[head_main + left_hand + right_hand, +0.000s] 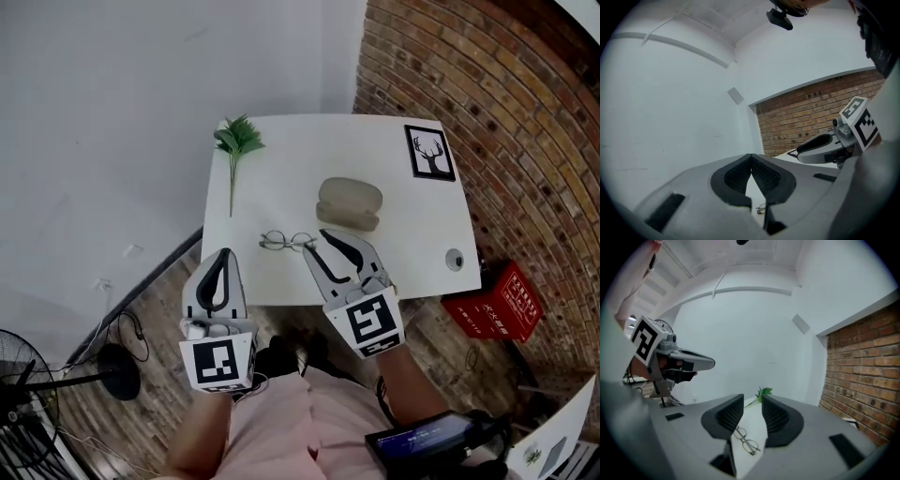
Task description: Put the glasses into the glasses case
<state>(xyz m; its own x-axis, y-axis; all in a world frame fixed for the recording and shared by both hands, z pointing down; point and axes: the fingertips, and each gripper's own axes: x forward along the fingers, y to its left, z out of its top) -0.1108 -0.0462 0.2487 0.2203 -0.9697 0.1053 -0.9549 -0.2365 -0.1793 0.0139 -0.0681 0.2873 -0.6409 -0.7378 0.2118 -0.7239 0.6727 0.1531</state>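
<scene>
Closest in, both grippers hang over the near edge of the white surface (pixel 412 225). The left gripper (pixel 223 255) is by the near left corner. Its jaws are together, tips meeting, and nothing is caught between them. The right gripper (pixel 342 248) sits further right and a bit further in. Its jaws are spread wide and aren't clamped on anything. In the right gripper view you can see the glasses through the gap, lying flat on the surface beyond the pads without touching them.

The glasses (pixel 287 241) lie near the front edge, roughly mid-width, just left of the right gripper's tips, lenses side by side left to right. They aren't in the case. There's a small round thing (pixel 455 259) near the right edge, well apart from them.

A little further back and to the right is the glasses case (pixel 350 202), a beige oval shell, close to the glasses but not touching. I can't really tell if its lid is up or down from here.

At the far left corner there's a green sprig (pixel 236 139) with its stem pointing toward the near side. At the far right corner is a black-framed deer picture (pixel 430 152).

Off the surface, a red box (pixel 497 302) sits on the floor to the right, below the brick wall (pixel 487 94), and there's a fan (pixel 23 394) down at near left.
</scene>
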